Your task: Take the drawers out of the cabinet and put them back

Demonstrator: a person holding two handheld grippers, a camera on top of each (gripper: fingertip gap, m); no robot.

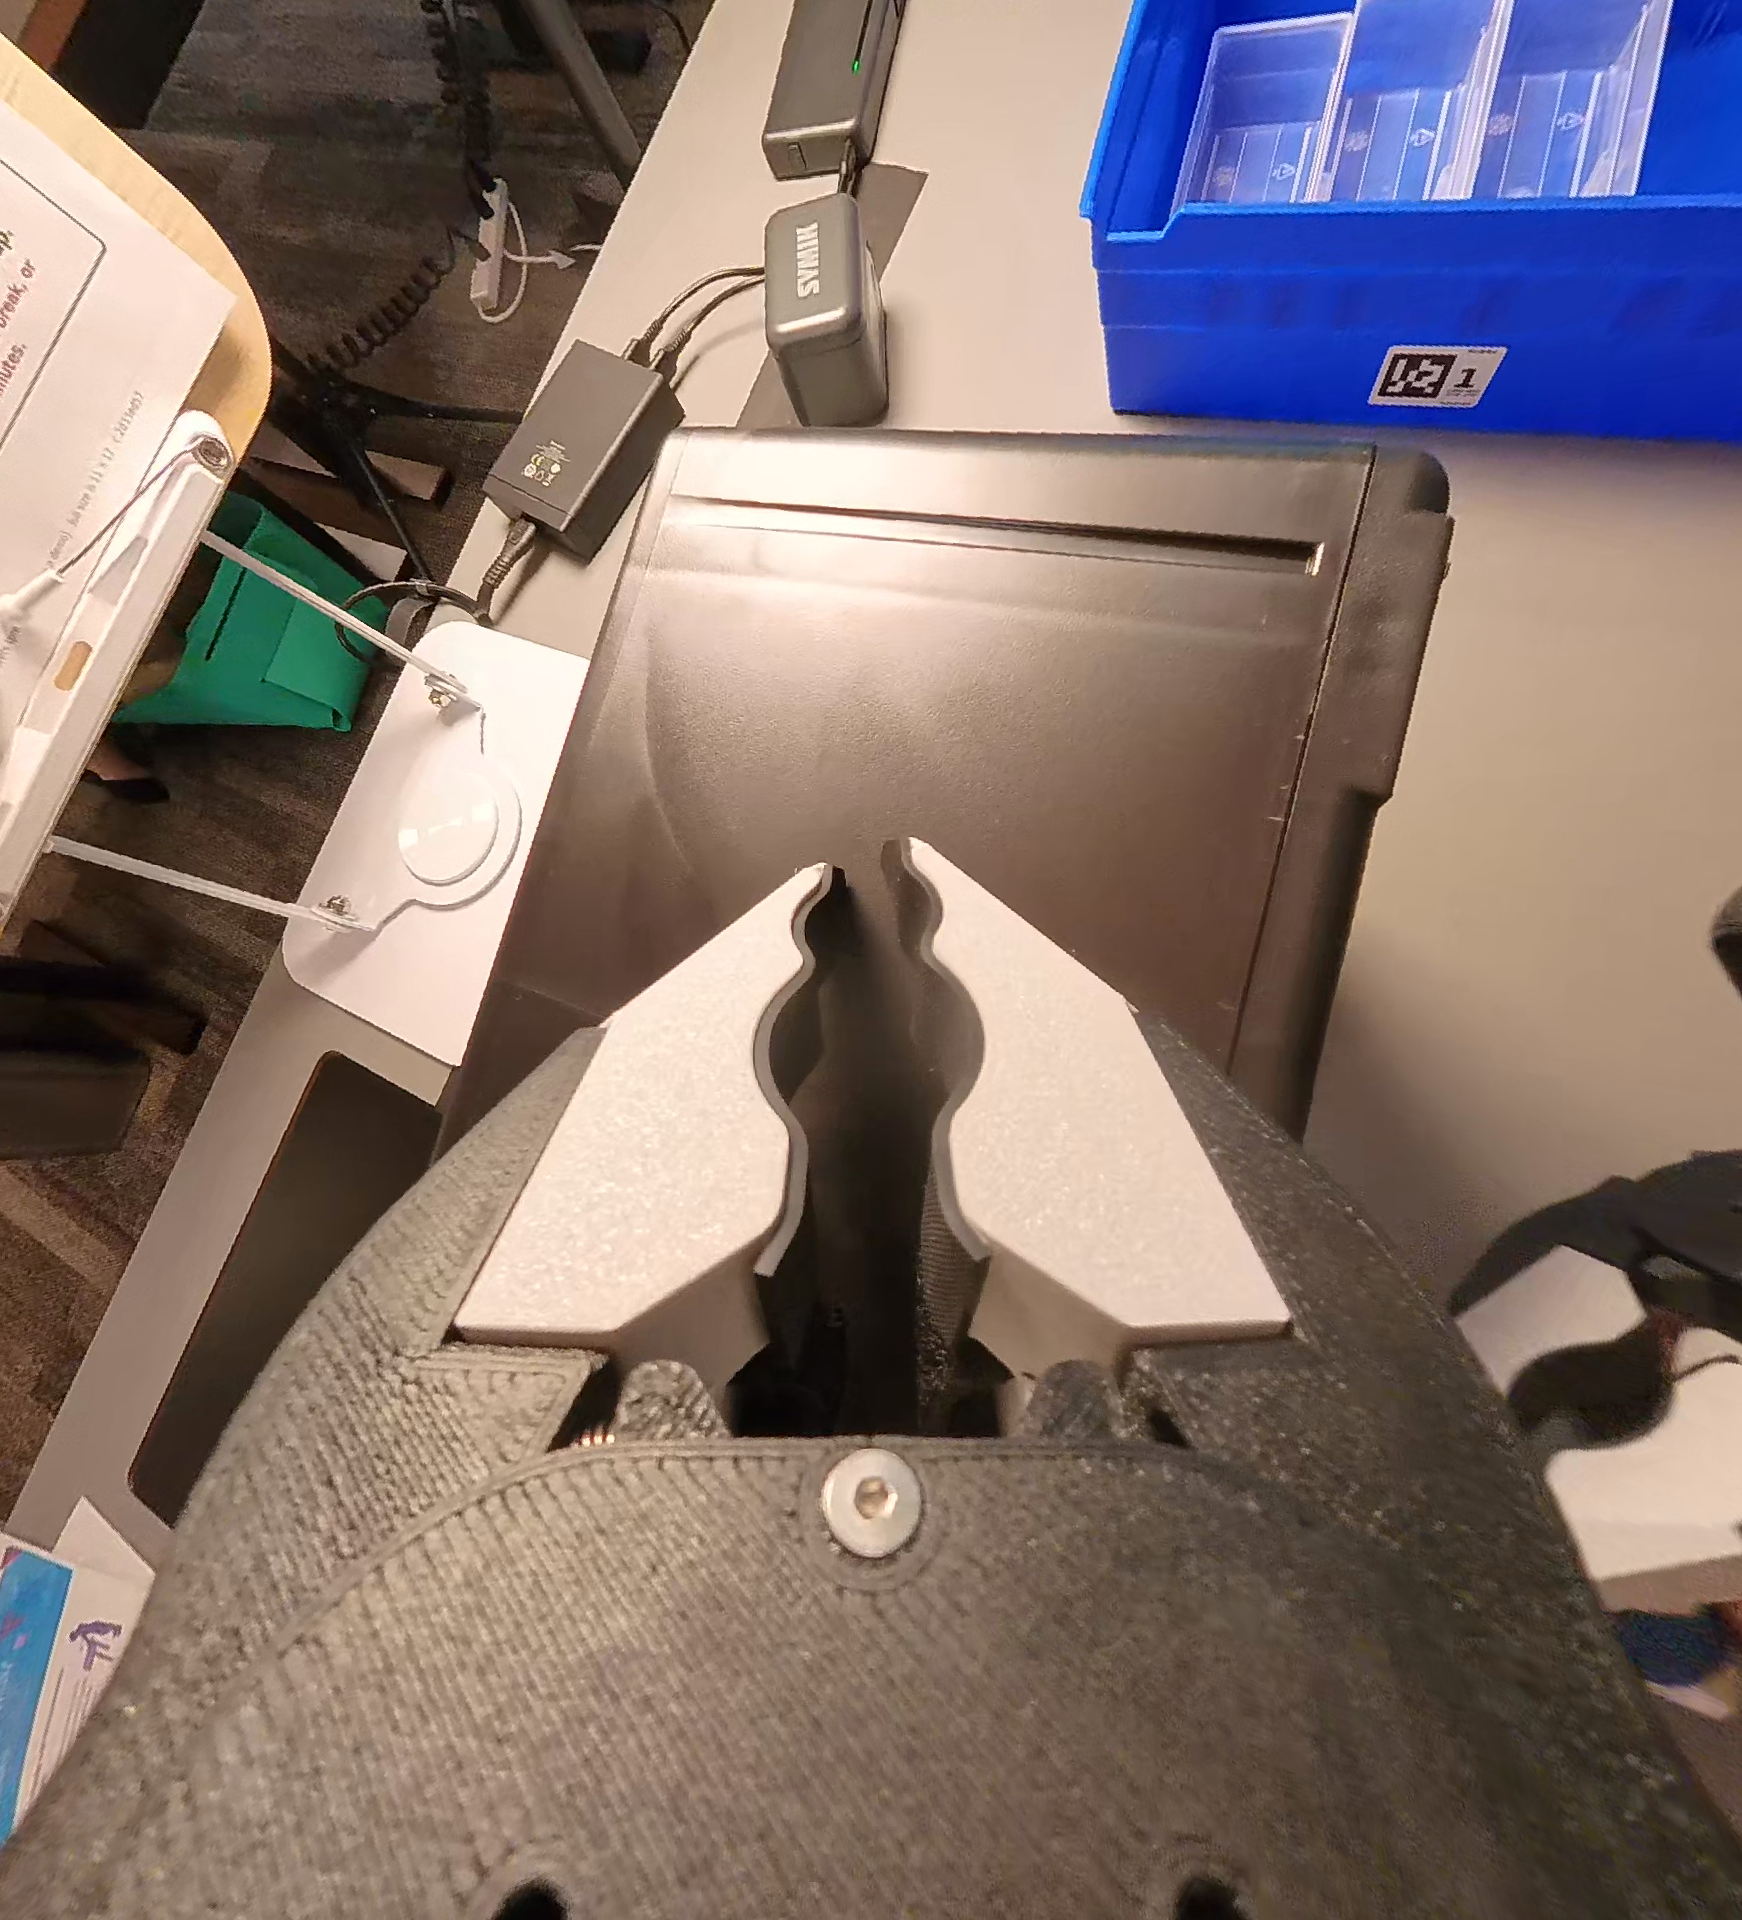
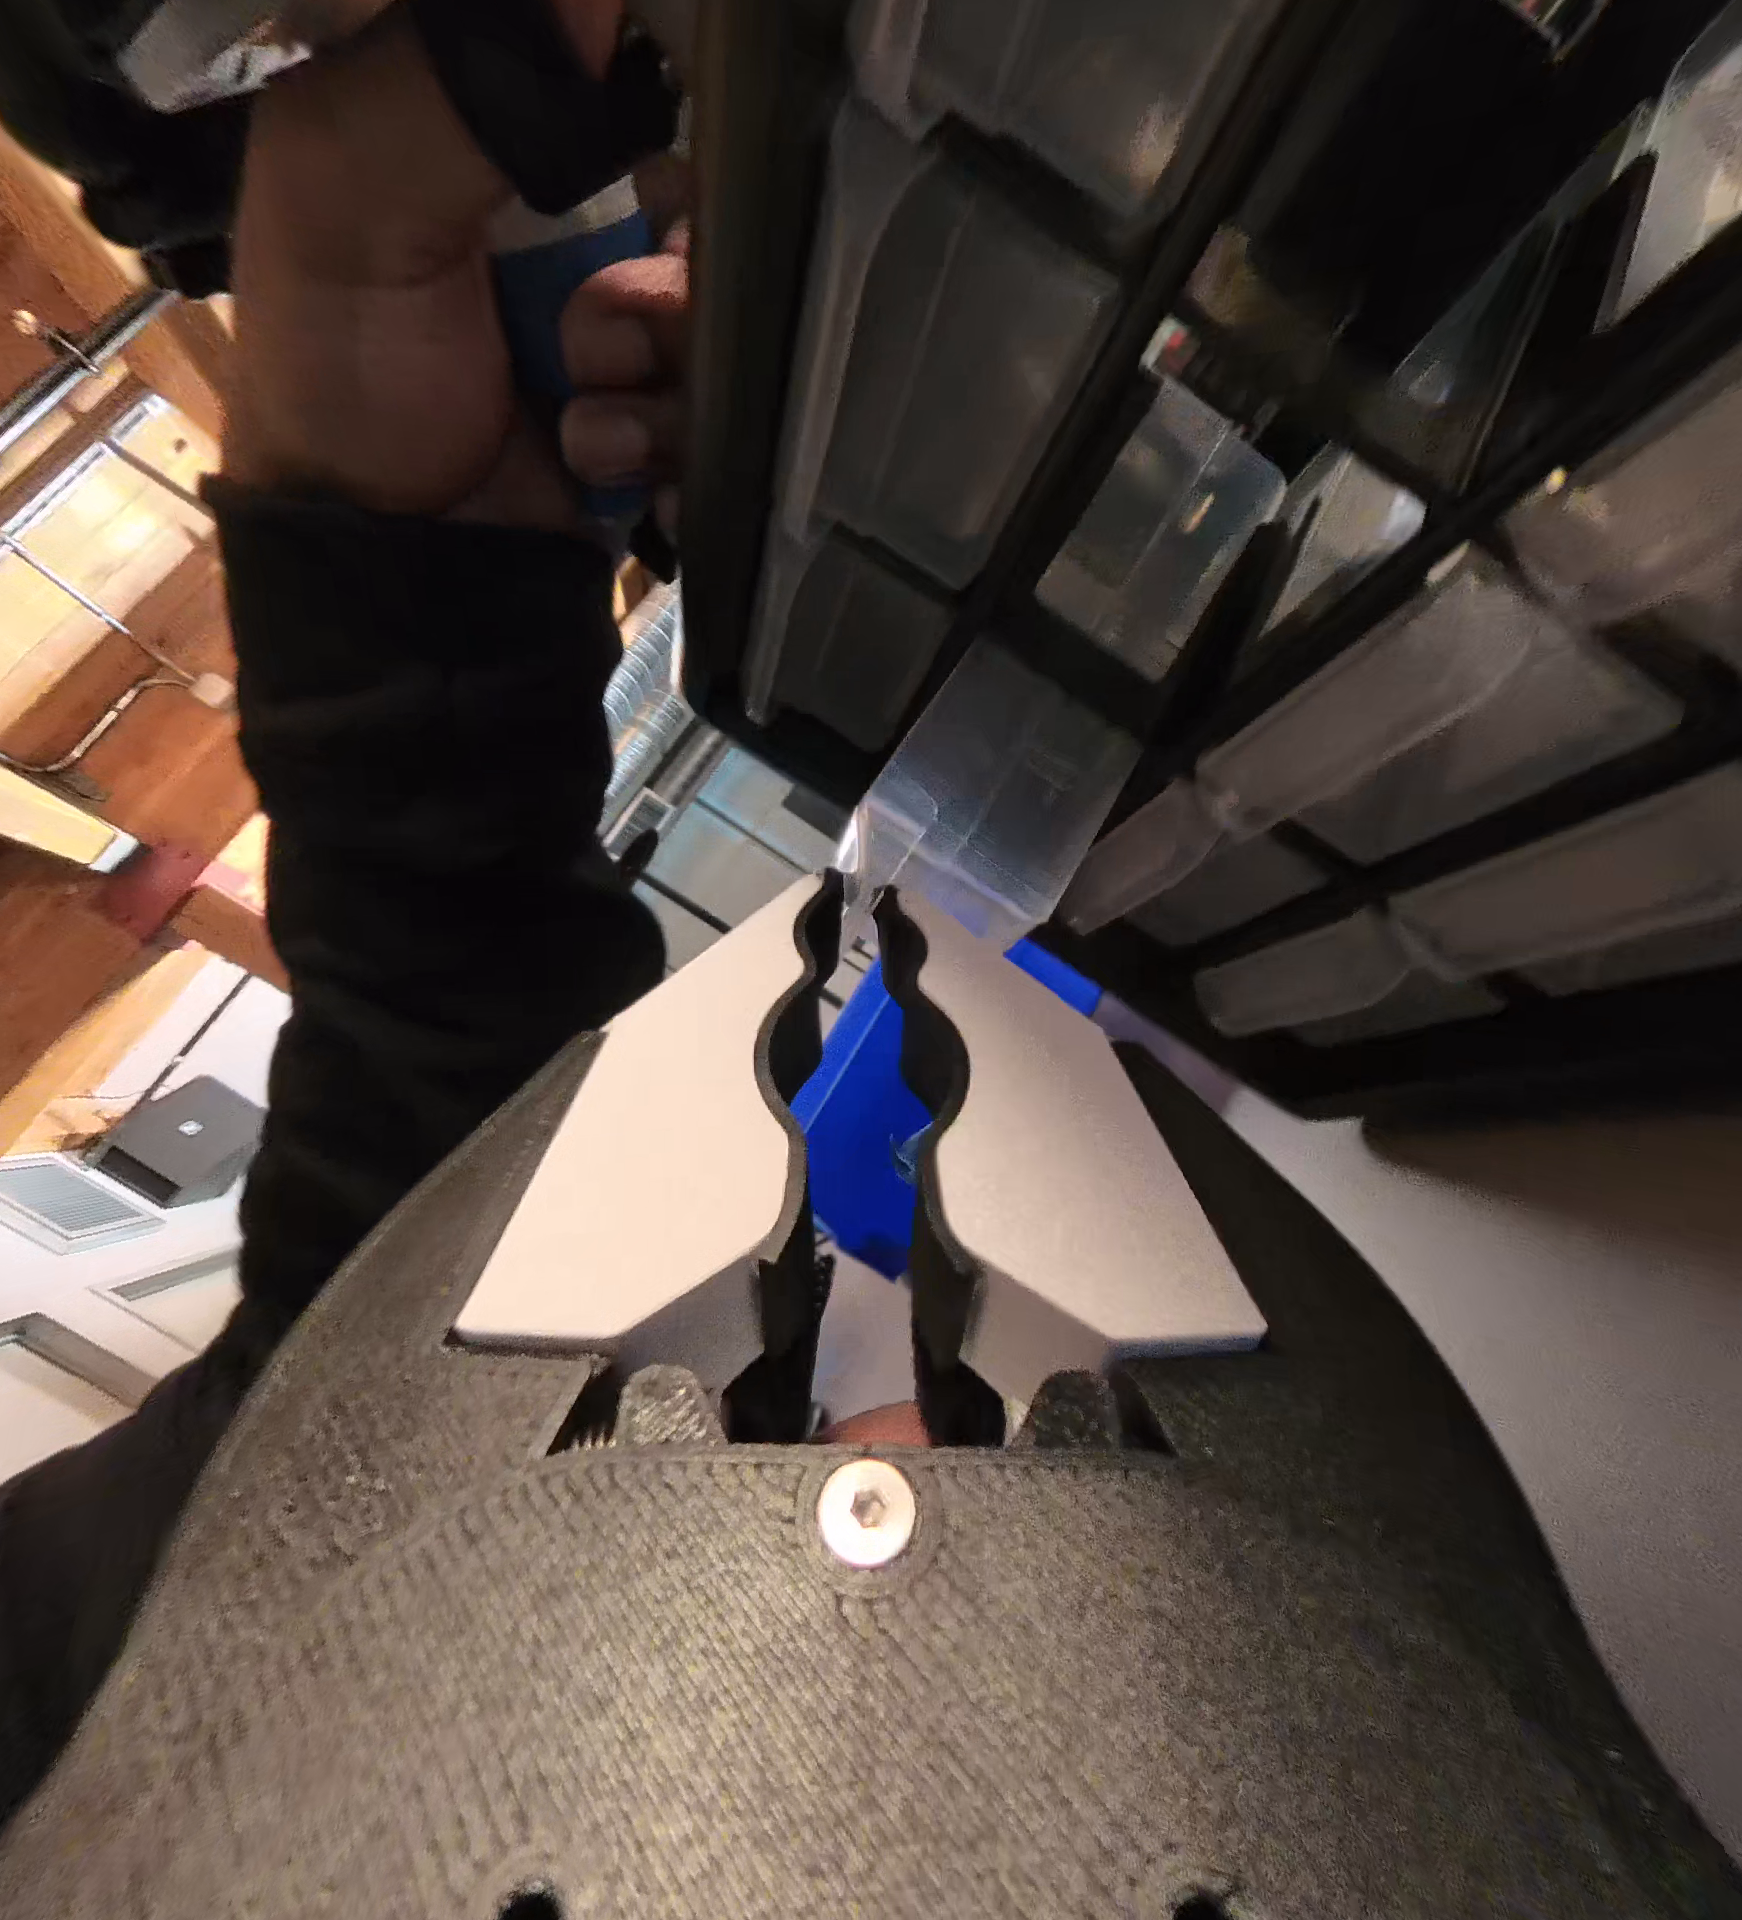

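The black drawer cabinet stands on the grey table; the left wrist view looks down on its top. My left gripper is nearly closed across the cabinet's top front edge and grips it. In the right wrist view the cabinet front fills the upper right, with rows of clear drawers. One clear drawer sticks partway out of its slot. My right gripper is shut on this drawer's thin front tab. The right gripper also shows blurred at the right edge of the left wrist view.
A blue bin with several clear drawers in it stands behind the cabinet and shows between my right fingers. Power adapters and a grey box lie near the table's left edge. A white stand is left of the cabinet. A hand holds the left gripper.
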